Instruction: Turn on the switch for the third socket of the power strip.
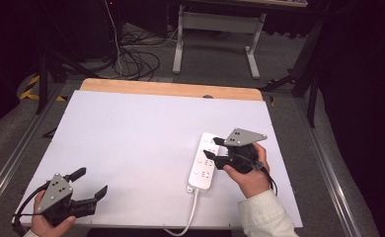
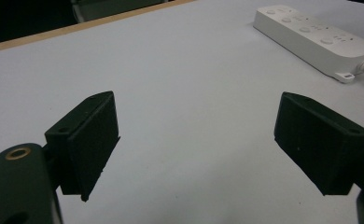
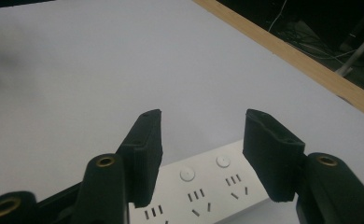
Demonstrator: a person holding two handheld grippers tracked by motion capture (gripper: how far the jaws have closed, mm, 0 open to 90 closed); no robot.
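A white power strip (image 1: 204,163) lies on the right half of the white table (image 1: 131,138), its cable (image 1: 191,210) running toward the front edge. My right gripper (image 1: 215,150) hovers over the strip's far end, pointing left, jaws open and empty. In the right gripper view the strip (image 3: 208,186) with its round buttons and sockets lies just below the open right gripper (image 3: 201,144). My left gripper (image 1: 93,181) rests near the front left corner, open wide with nothing between its jaws. In the left gripper view the open left gripper (image 2: 196,140) looks over bare table, the strip (image 2: 318,39) far off at upper right.
A wooden strip (image 1: 171,89) borders the table's far edge. Behind it, loose cables (image 1: 136,61) lie on the floor beside the white legs of another desk (image 1: 252,59). Metal rails run along both sides of the table.
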